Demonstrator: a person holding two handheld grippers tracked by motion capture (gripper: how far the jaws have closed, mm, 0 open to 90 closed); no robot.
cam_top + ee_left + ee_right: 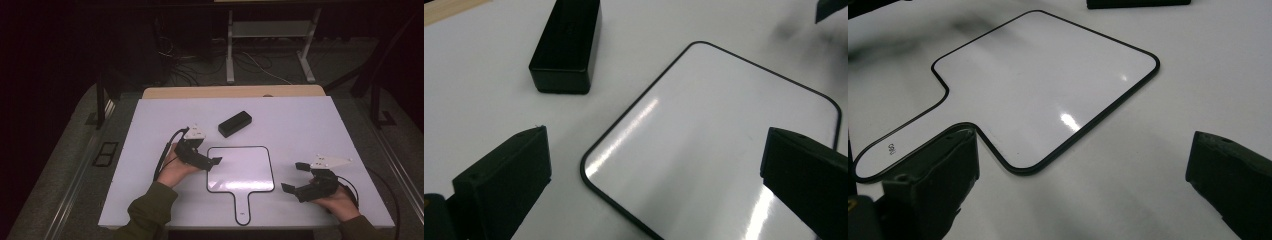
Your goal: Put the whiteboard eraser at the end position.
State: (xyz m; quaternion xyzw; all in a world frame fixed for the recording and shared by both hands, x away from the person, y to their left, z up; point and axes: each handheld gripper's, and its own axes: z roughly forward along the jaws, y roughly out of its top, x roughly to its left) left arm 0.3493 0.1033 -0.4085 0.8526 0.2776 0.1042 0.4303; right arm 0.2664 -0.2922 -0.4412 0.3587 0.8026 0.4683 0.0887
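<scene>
Paddle-shaped whiteboard (240, 167) lies flat at centre of the white worktop (310, 125), handle toward 6 o'clock. Black eraser block (234, 123) rests at 11 o'clock of the board, apart from it. Left gripper (212, 161) at the board's 9 o'clock edge, released, jaws wide, nothing between them. Right gripper (295, 176) at the board's 4 o'clock, just beside it, also released and empty.
</scene>
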